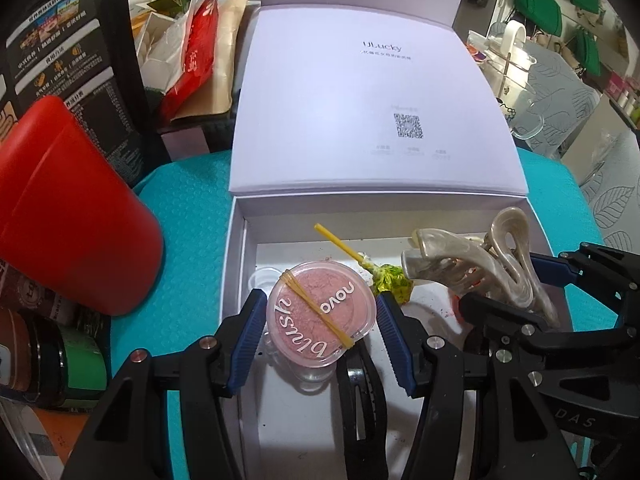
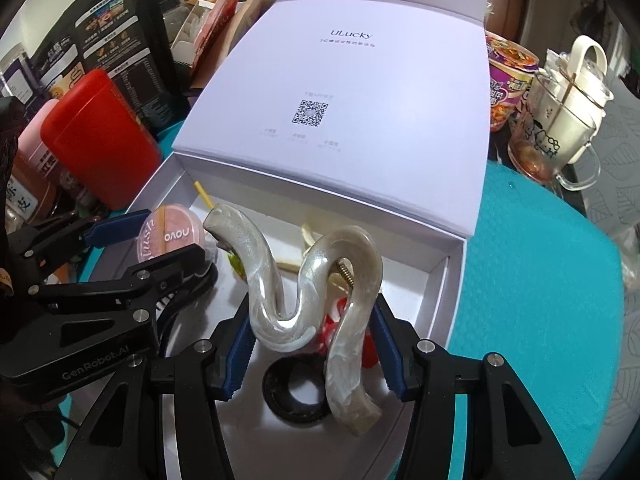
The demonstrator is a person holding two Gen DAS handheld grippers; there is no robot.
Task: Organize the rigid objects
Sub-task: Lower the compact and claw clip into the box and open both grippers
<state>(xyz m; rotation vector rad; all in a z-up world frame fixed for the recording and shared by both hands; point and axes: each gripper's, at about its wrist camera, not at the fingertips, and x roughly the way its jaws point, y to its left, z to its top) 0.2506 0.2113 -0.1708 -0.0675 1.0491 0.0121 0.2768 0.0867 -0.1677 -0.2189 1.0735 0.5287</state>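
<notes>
Box [image 1: 240,248] of smooth white card, rectangular and shallow, is seen lying open on a teal mat [image 1: 188,240] with a fine pebbled texture; its hinged lid [image 1: 372,120], matt pale lilac, is folded back and is printed with small grey lettering and a square code. Inside the box, toward its right side, a large hair claw [image 2: 344,280] is gripped by the right gripper [image 2: 316,354]: its ribbed blue pads are pressed against both sides of the claw. The claw is made of glossy pearl-cream plastic with marbled swirls, bent into wavy S-curves, and a metal coil spring is seen at its hinge. Toward the left side of the box, a round blush compact [image 1: 320,312] is clamped by the left gripper [image 1: 322,338], its blue pads set against the rim on either side. The compact is of clear hard plastic over pink pressed powder, lettered in white and crossed by a thin yellow rubber band. Whether either thing rests on the box floor cannot be told. On the floor lie a black ring [image 2: 296,392], a lollipop [image 1: 390,280] in crinkled yellow-green wrap on a yellow stick, and a small red piece. A smooth red tin [image 1: 72,216] stands left of the box.
</notes>
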